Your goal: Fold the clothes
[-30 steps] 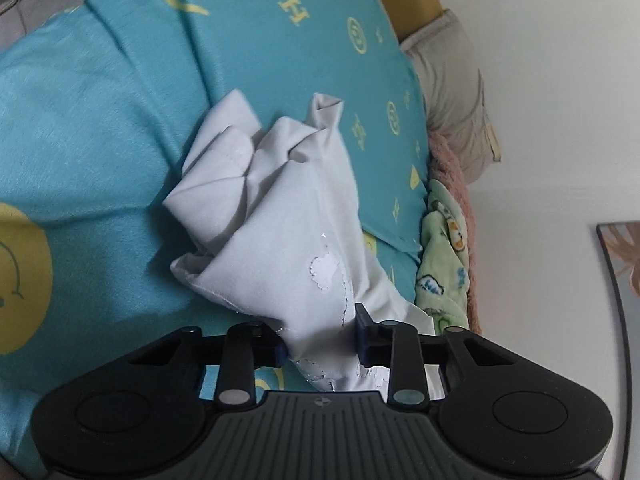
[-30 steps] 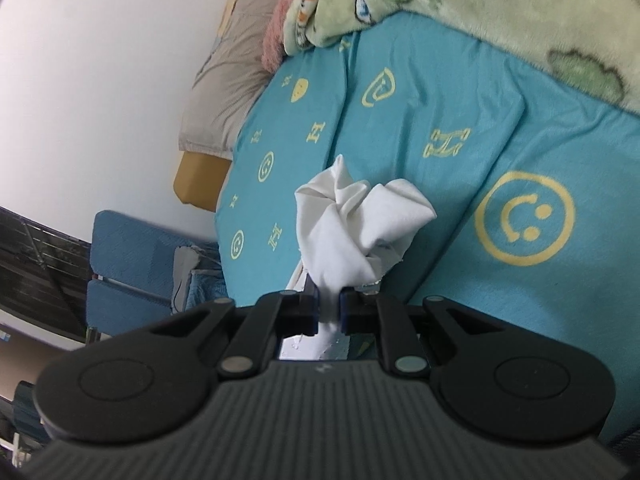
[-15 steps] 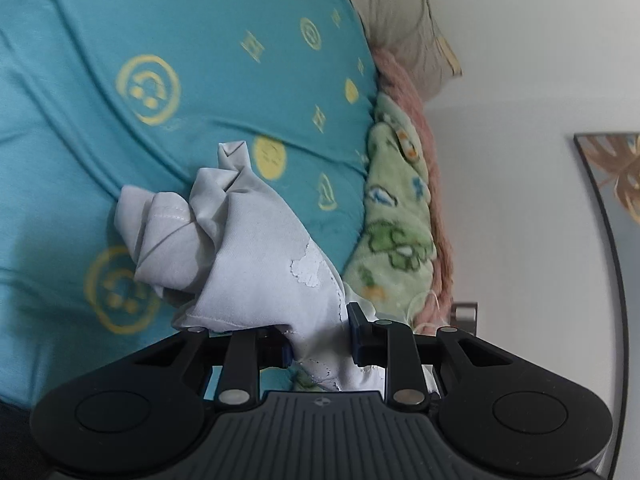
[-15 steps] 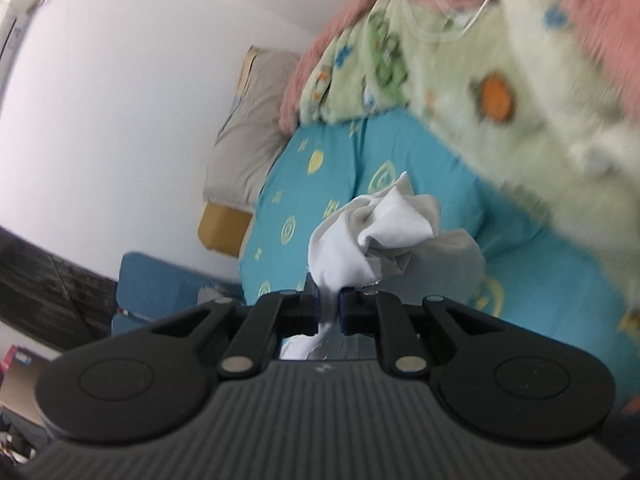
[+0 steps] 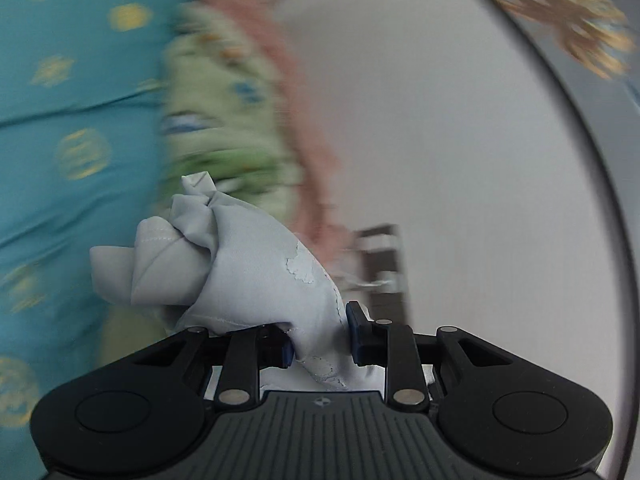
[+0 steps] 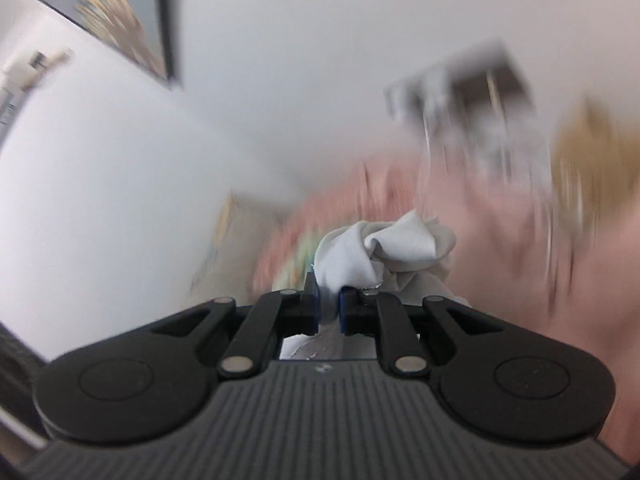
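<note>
A crumpled white garment (image 5: 240, 272) hangs bunched in front of my left gripper (image 5: 320, 340), whose jaws are closed on its lower edge. The same white garment (image 6: 384, 252) shows in the right wrist view, bunched just beyond my right gripper (image 6: 329, 306), whose jaws are pinched tight on a fold of it. Both grippers hold the garment lifted off the bed. The background is blurred by motion in both views.
The teal bedspread with yellow motifs (image 5: 72, 128) lies at left. A green patterned blanket (image 5: 224, 112) and a pink fleece (image 5: 304, 128) run along the white wall (image 5: 440, 140). A framed picture (image 5: 572, 36) hangs on the wall. A dark shelf (image 6: 460, 92) is blurred.
Both grippers have swung upward with the garment, lifting it off the teal bedspread. The views now face the wall and the picture instead of the bed.
</note>
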Demonstrator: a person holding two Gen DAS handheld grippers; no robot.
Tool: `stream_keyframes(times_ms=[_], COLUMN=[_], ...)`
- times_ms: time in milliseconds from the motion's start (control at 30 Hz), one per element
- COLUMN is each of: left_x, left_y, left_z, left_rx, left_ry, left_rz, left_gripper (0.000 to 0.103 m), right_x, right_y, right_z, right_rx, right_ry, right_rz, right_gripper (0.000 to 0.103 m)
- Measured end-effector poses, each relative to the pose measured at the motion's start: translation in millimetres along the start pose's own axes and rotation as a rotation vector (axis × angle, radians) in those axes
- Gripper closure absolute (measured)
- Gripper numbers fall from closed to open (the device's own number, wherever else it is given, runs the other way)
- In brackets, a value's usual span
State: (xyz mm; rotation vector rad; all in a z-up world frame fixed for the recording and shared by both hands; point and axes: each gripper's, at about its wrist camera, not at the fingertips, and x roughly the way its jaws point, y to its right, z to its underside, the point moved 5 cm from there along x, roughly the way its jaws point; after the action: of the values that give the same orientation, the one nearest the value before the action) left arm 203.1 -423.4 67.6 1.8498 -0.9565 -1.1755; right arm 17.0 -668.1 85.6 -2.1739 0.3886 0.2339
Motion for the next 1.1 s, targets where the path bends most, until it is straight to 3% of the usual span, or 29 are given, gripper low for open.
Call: stream_keyframes(times_ms=[100,167,267,333,400,600,667,700,733,800,900,1100], left_x=[43,68,98,107,103,88,82,76,70,57,26,-48], left_y=[36,36,1,-40,-55,-85,-75,-67,-60,-45,-21,20], left_z=[4,15,50,78,88,110,111,111,111,112,116,135], left_rx=[0.072,0.132,0.267,0.261,0.266,0.292,0.368,0.407,0.442,0.515,0.618,0.760], left_ry=[0.023,0.033,-0.022,-0.115,-0.134,-0.150,-0.155,-0.153,-0.149,-0.119,-0.026,0.092], left_rz=[0.056,0.036,-0.042,-0.113,-0.132,-0.162,-0.206,-0.227,-0.246,-0.275,-0.288,-0.298], left_gripper=[0.072,0.070,0.069,0.069,0.069,0.056,0.048,0.040,0.032,0.016,0.001,0.000], right_x=[-9,-11,-1,4,5,-16,-20,-20,-22,-34,-50,-102], right_y=[1,14,57,90,121,137,129,127,123,112,87,29], right_z=[-31,-37,-14,14,43,66,63,63,63,61,61,69], right_rx=[-0.129,-0.173,-0.178,-0.168,-0.136,-0.079,-0.066,-0.069,-0.074,-0.085,-0.164,-0.298], right_ry=[0.116,0.137,0.040,-0.053,-0.137,-0.120,-0.140,-0.152,-0.161,-0.154,-0.131,-0.067], right_rz=[0.041,0.094,0.224,0.306,0.372,0.337,0.349,0.361,0.360,0.334,0.326,0.274], right_gripper=[0.091,0.090,0.090,0.090,0.090,0.087,0.084,0.074,0.049,0.017,0.016,0.016])
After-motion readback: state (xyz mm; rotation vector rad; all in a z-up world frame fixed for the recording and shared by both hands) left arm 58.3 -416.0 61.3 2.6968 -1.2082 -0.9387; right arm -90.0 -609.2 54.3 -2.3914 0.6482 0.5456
